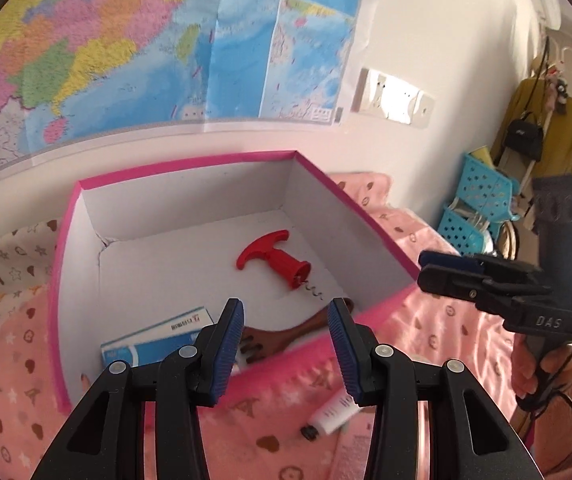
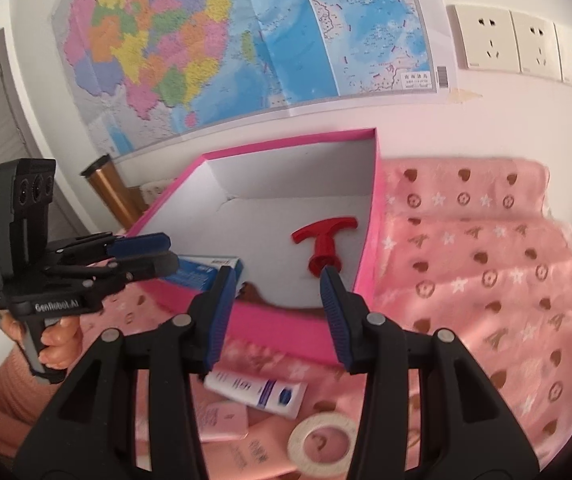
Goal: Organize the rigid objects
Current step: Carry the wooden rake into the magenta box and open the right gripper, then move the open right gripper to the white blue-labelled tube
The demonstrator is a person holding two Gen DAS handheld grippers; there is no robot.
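Lying nearest on the pink blanket (image 2: pixel 485 280), outside the pink box (image 2: pixel 286 320), are the things not yet stowed: a white tube (image 2: pixel 258 390), a small pink case (image 2: pixel 226 420) and a roll of tape (image 2: pixel 321 444), with a pale pink card just beside them. Both tools are empty; the right gripper (image 2: pixel 278 312) has its jaws apart above the tube, and the left gripper (image 1: pixel 286 344) has its jaws apart over the box's near wall (in the other camera its fingers look close, seen edge-on). Inside the box sit a blue carton (image 1: pixel 158 340) and a brown wooden fork (image 1: pixel 282 336) against the near wall, and farther in a red corkscrew (image 1: pixel 274 264). So three items look stowed and at least three remain, by my judgement. Much of the white floor toward the far corner is bare, leaving room to lower things in, though the tall walls call for lifting clear first. Beyond stand a copper flask (image 2: pixel 106 184) and a wall map (image 2: pixel 246 40).
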